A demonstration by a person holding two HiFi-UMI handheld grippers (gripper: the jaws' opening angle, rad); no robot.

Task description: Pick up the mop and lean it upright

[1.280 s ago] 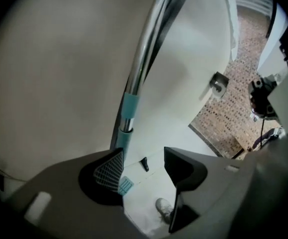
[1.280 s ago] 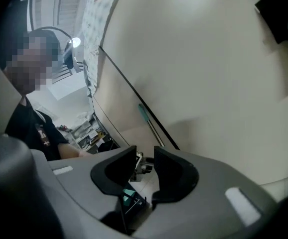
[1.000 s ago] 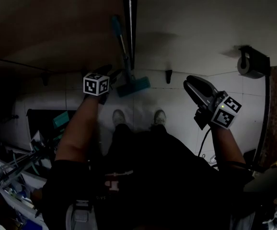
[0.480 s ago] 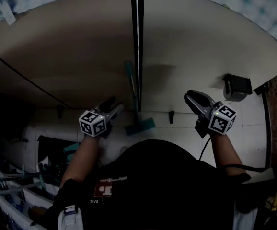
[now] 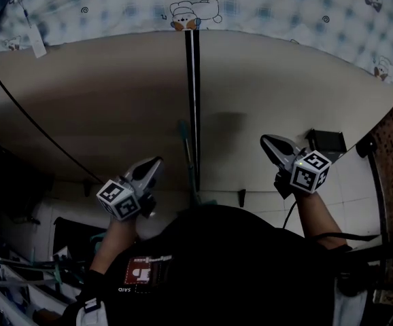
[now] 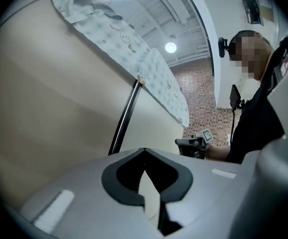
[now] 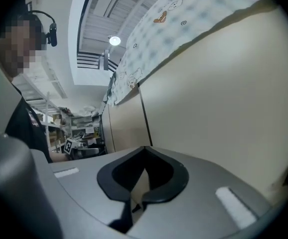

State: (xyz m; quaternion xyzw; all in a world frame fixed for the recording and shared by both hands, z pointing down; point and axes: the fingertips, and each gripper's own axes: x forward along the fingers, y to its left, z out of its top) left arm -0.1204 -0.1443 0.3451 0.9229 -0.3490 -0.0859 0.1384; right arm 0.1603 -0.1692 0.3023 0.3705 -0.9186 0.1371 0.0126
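The left gripper (image 5: pixel 156 161) and right gripper (image 5: pixel 265 140) point at a beige wall (image 5: pixel 101 107), and their jaws have just closed together on nothing. Between them, the teal mop (image 5: pixel 185 156) leans upright against that wall, beside a dark vertical strip (image 5: pixel 193 100).

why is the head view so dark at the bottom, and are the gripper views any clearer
Head view: lower half underexposed, the person's dark torso nearly black, the mop handle faint; fisheye bows the wall. Left gripper view: bright, a ceiling lamp glares, corners vignetted. Right gripper view: evenly lit, shut jaws close up and soft.
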